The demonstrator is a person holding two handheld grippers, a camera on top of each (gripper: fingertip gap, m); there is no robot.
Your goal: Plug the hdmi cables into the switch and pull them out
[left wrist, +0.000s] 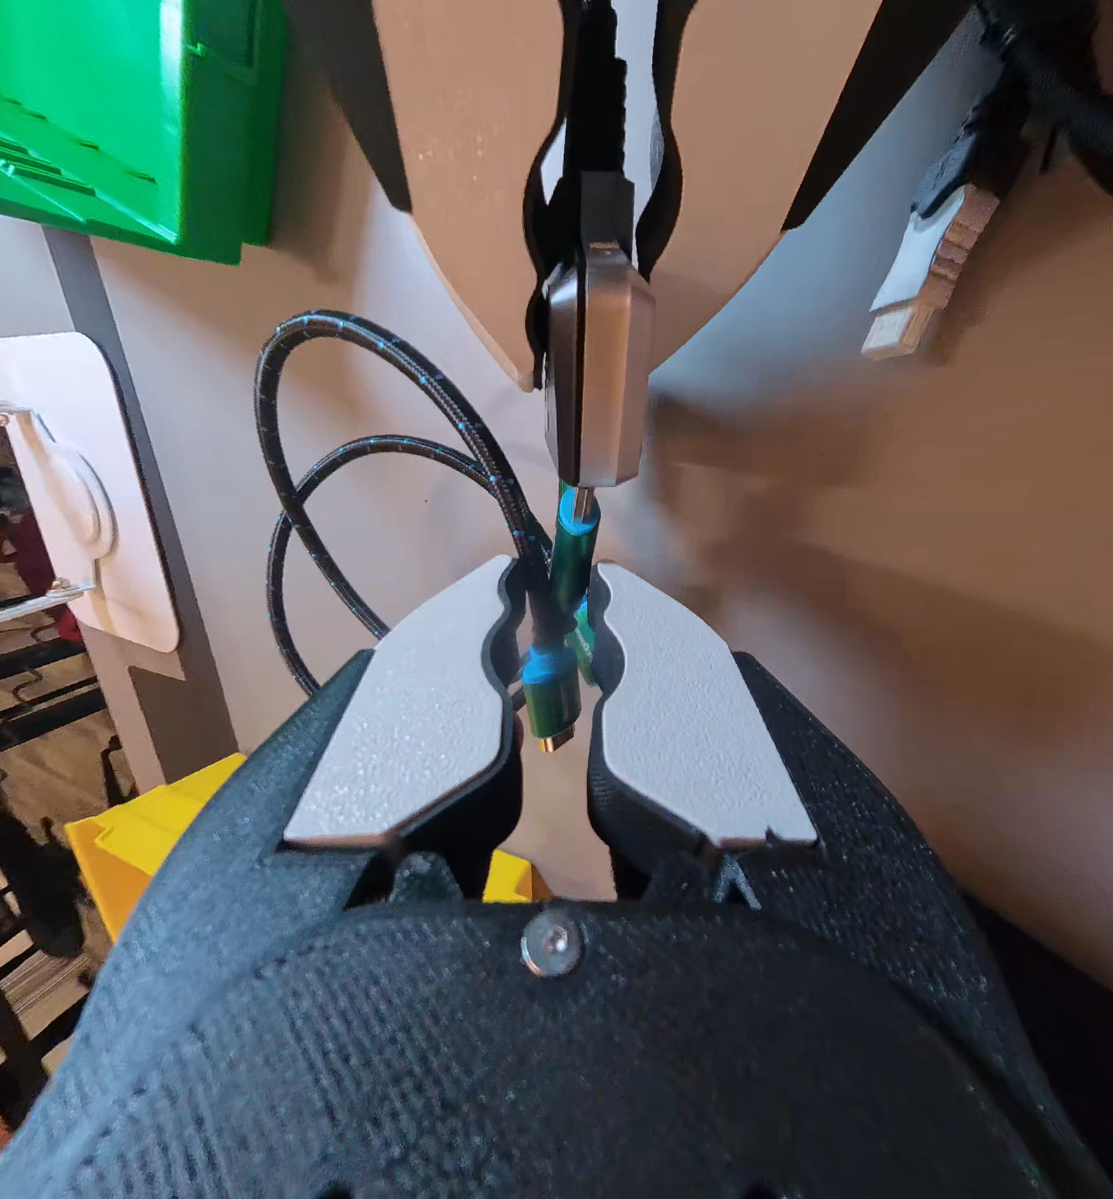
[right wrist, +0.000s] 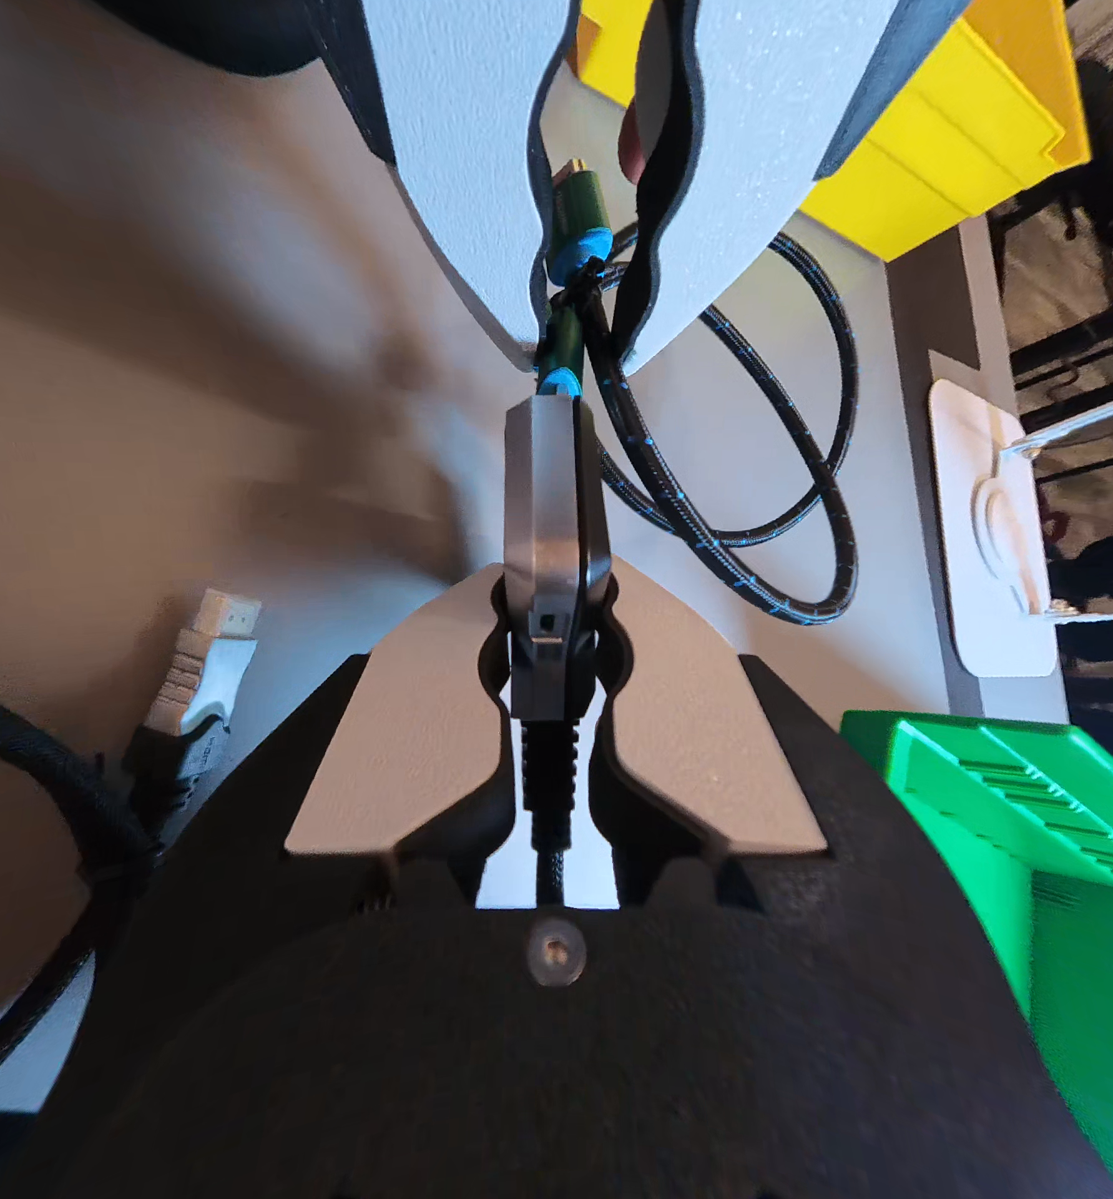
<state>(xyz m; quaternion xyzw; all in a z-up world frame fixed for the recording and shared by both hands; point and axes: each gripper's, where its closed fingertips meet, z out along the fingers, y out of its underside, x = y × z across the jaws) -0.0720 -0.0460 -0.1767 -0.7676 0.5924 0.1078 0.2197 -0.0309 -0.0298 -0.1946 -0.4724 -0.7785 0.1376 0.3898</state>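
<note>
left wrist view showed me the left gripper pinching a green plug, its white fingers pressed in on the plug body. the plug's metal tip met the near end of the grey switch, though i could not tell how deep it sat. a second green plug hung loose between those same fingers, gold tip pointing back at the camera. the black braided cable with blue flecks looped off to the left over the pale tabletop.

right wrist view gave me what the first hid: the right gripper clamped on the switch's far end, with a ribbed black lead running back out of the switch between the tan fingers. the left gripper faced me across the switch.

each side view held a loose white-and-gold plug on a thick black cord, lying well apart from the switch. a green bin and a yellow bin stood at the table's edge, and a white mat lay near the cable loops.
</note>
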